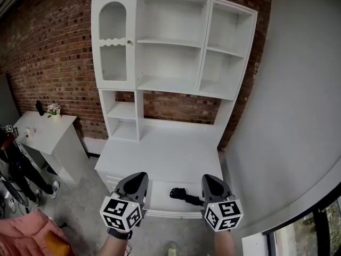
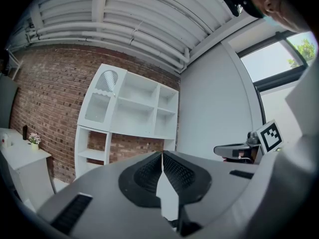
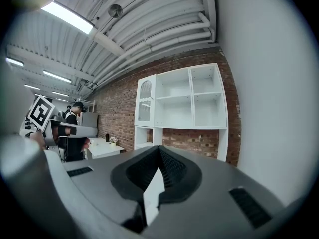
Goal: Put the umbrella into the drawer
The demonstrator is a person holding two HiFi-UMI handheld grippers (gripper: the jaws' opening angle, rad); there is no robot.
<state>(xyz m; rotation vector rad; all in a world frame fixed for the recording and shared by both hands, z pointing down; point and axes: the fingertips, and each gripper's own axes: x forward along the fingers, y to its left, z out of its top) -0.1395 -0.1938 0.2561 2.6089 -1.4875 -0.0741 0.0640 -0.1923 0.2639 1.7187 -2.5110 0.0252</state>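
Black umbrella (image 1: 184, 195) is seen lying inside the open drawer (image 1: 160, 191) of the white cabinet (image 1: 170, 153), at the lower middle of the frame, so the placing is judged done; only shutting the drawer may be left. Left hand-held gripper (image 1: 138, 177) and right hand-held gripper (image 1: 211, 180) are held before the drawer front, jaws pressed together on nothing. A small table (image 1: 45, 135) is set well apart at left; nothing is seen blocking the drawer.
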